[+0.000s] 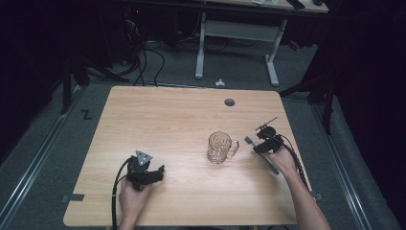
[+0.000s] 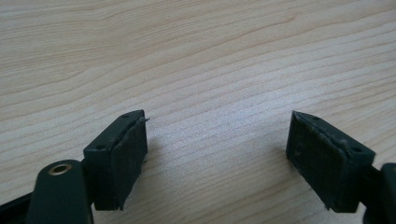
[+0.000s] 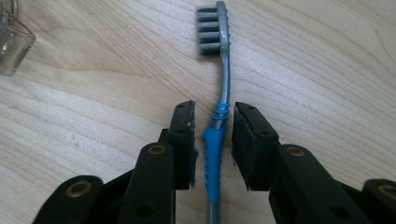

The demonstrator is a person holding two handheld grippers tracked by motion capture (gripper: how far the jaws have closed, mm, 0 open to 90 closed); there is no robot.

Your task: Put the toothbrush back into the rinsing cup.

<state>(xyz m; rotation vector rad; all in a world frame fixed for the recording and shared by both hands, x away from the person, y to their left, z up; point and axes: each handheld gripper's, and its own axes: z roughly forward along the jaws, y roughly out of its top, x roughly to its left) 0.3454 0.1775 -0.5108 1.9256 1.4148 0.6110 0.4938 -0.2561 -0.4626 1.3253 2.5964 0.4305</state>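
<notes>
No words or labels can be read on anything here.

A clear glass mug with a handle (image 1: 220, 147) is standing upright on the light wooden table (image 1: 182, 120), a bit right of the middle. Nothing can be seen inside it. In the right gripper view one glass corner of it is peeking in at the top left (image 3: 13, 43).

A grey and blue toothbrush with grey bristles (image 3: 218, 116) is lying flat on the wood, just to the right of the mug, and its bristle end is pointing toward the mug handle (image 1: 248, 140). The black right gripper (image 3: 213, 144) is sitting low over the toothbrush handle. Its jaws are standing a little apart, one on each side of the blue part. There is a thin gap on each side, so the pads are not squeezing it. The toothbrush is between them but is not gripped.

The black left gripper (image 2: 217, 154) is resting near the front left of the table (image 1: 143, 172), well apart from the mug. Its jaws are standing wide apart, and there is bare wood between them.

The right hand (image 1: 282, 160) is working close to the right edge of the table. There is lots of open wood between the two grippers and behind the mug. A small dark round hole (image 1: 230, 102) is sitting near the far edge.
</notes>
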